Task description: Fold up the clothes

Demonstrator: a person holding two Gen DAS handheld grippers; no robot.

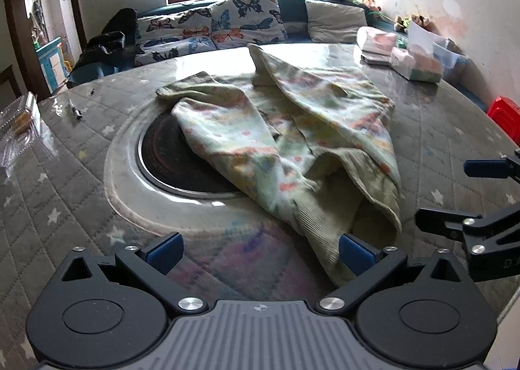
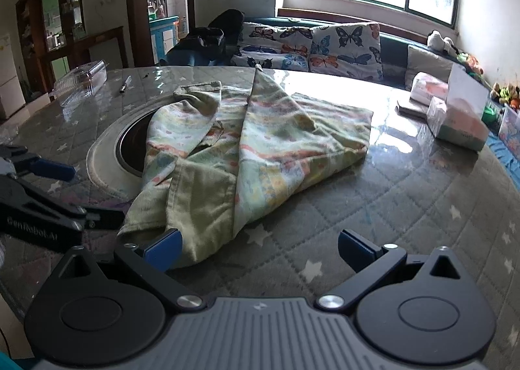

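A pale green garment with a pastel print (image 1: 292, 139) lies crumpled in a loose heap on the round quilted table (image 1: 65, 194), partly over a dark round inset. It also shows in the right wrist view (image 2: 260, 149). My left gripper (image 1: 260, 254) is open, its right finger beside the garment's near corner. My right gripper (image 2: 260, 253) is open, its left finger touching the garment's near hem. Each gripper shows in the other's view, at the right edge (image 1: 455, 194) and left edge (image 2: 74, 194).
A dark round inset (image 1: 182, 159) sits in the table's middle. A pen (image 1: 74, 108) and a clear plastic box (image 1: 19, 129) lie at the left. Tissue packs (image 1: 416, 61) and bins stand at the far right. A butterfly-print sofa (image 1: 227, 25) is behind.
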